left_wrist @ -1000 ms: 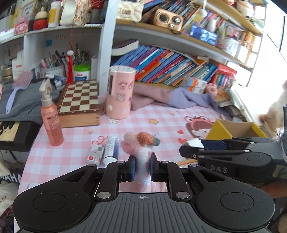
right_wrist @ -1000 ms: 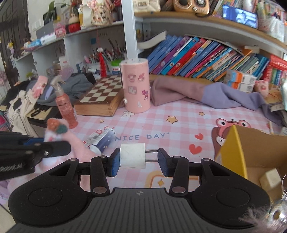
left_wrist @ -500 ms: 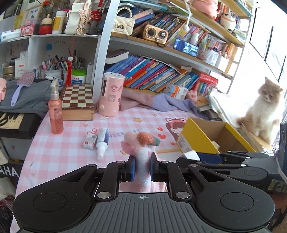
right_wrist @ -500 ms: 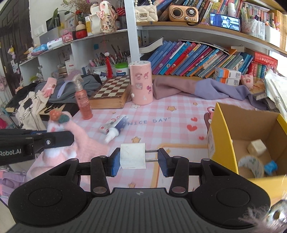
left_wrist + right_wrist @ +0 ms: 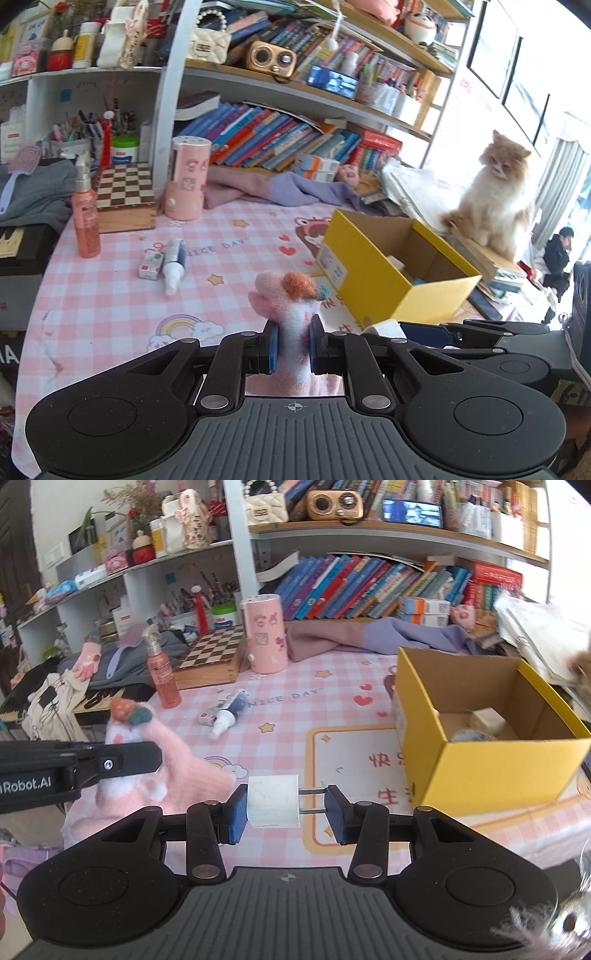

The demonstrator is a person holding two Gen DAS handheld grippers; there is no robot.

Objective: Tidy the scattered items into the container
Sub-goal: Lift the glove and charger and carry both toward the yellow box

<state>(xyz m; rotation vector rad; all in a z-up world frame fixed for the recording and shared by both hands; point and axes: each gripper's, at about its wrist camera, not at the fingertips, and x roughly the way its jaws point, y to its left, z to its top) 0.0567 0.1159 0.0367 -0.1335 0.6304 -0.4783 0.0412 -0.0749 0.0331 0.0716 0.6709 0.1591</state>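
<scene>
My left gripper [image 5: 292, 347] is shut on a fluffy pink glove [image 5: 291, 306] with an orange and teal pompom; in the right wrist view the glove [image 5: 177, 775] hangs from it at the left. Between the pads of my right gripper [image 5: 283, 806] sits a white plug adapter [image 5: 273, 800], prongs pointing right, gripped end to end. The yellow cardboard box [image 5: 373, 280] stands open on the pink checked cloth, ahead and to the right of both grippers; in the right wrist view the box [image 5: 491, 764] holds several small items. A spray tube [image 5: 231, 714] and a small carton [image 5: 207, 716] lie mid-table.
A pink spray bottle [image 5: 85, 218], a chessboard box [image 5: 123, 192] and a pink canister [image 5: 186, 177] stand at the back left. Purple cloth [image 5: 280, 184] lies below the bookshelf. A cat [image 5: 495, 192] sits on stacked papers right of the box. A person [image 5: 557, 258] is far right.
Both grippers have pulled back from the shelf with their loads still held; the table items look smaller and farther. The yellow box and the cat have come fully into view at the right.
</scene>
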